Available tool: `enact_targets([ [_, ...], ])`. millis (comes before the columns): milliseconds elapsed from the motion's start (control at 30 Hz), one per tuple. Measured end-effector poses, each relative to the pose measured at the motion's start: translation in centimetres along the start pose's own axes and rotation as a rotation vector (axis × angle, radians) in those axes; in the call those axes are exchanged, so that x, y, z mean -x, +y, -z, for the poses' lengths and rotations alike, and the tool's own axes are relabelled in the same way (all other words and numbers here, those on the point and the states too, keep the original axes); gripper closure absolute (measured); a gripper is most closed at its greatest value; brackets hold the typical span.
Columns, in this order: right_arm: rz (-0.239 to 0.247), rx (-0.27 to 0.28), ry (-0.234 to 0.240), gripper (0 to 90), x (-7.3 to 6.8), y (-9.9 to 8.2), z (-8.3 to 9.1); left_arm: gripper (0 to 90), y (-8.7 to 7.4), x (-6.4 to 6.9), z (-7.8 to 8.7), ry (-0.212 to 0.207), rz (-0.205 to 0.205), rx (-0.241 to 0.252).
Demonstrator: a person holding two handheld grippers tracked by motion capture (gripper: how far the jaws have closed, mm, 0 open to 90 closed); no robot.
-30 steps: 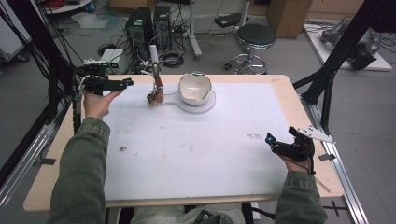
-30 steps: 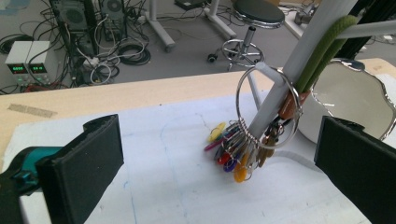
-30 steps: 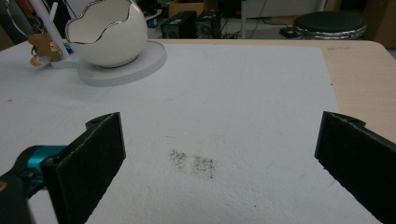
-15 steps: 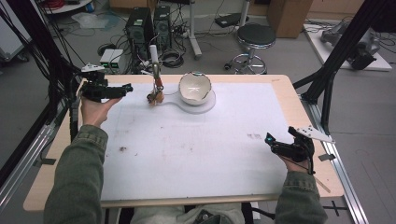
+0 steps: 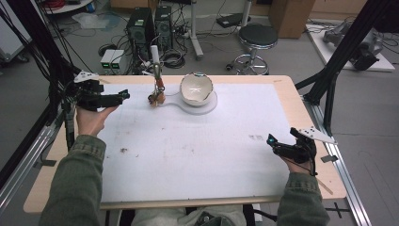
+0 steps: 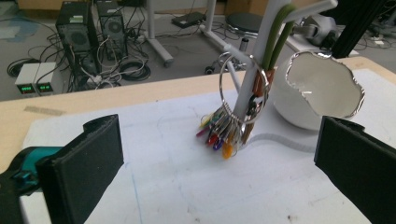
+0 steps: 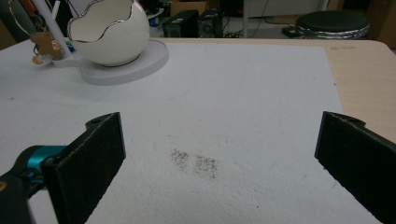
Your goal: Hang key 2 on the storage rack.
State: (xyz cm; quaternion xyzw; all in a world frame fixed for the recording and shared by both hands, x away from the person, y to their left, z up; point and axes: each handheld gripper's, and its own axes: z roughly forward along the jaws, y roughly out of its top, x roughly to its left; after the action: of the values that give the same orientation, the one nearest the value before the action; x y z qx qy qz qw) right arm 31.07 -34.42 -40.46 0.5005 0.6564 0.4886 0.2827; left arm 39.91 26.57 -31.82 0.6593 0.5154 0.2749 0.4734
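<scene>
— What stood on the surface?
— A white egg-shaped bowl with a jagged silver rim sat on a white base at the far edge, beside a post hung with a ring of coloured tags.
— Any writing?
— None legible.
— The grippers?
— Left gripper and right gripper both gaped wide, empty.

A lab or engineering workroom. Two computer towers are standing on the grey floor beyond the worktop, tangled cables are lying around them, a round black stool is sitting nearby, black metal frame struts are flanking the worktop, and cardboard boxes are sitting at the back.
</scene>
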Motion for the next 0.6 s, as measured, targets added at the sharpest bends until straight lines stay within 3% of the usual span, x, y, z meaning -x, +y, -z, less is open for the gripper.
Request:
enact_targets([
  [300, 0.003, -0.004, 0.0, 0.7, 0.0, 0.0, -0.1, 1.6, -2.0, -1.1, 1.6, 0.038, 0.013, 0.019],
  [433, 0.008, -0.004, -0.001, 0.7, 0.0, 0.0, -0.1, 1.6, -3.1, -1.5, 1.9, 0.04, 0.014, -0.015],
  [600, 0.011, -0.006, -0.004, 0.7, 0.0, 0.0, -0.2, 1.6, -4.4, -1.9, 2.6, 0.056, 0.033, -0.004],
])
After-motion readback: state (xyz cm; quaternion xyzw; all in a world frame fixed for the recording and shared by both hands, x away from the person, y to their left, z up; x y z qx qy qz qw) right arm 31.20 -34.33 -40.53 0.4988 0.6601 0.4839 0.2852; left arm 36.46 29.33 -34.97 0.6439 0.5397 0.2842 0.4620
